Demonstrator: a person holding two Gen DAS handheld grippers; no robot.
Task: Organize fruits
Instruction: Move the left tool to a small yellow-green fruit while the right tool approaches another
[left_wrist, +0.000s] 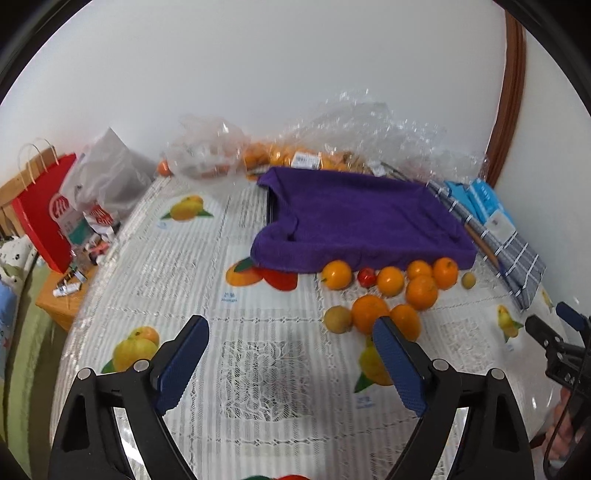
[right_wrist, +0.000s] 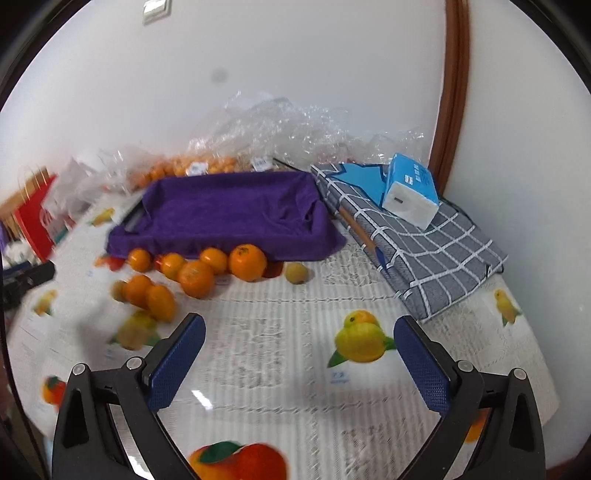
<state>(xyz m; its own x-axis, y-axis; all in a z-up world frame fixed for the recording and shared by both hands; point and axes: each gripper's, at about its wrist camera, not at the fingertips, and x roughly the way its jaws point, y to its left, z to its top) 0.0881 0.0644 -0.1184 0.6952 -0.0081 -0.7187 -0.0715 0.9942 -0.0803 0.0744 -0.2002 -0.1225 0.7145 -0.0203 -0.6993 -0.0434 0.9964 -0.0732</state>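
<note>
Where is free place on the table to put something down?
The tablecloth is bare between the loose fruits and the near edge, also between the fruits and the checked cloth. The purple tray is empty. It is crowded along the tray's front and by the wall bags.

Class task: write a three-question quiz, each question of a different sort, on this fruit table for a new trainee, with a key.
1. True or false: the purple cloth already has fruit lying on it.
2. Multiple choice: the tissue pack rests on A) the checked cloth, B) the purple cloth, C) the bare table.
3. Fill in: the small red fruit lies between two ___ ones.

Key
1. False: the loose oranges lie on the table in front of it.
2. A.
3. Orange.
</note>
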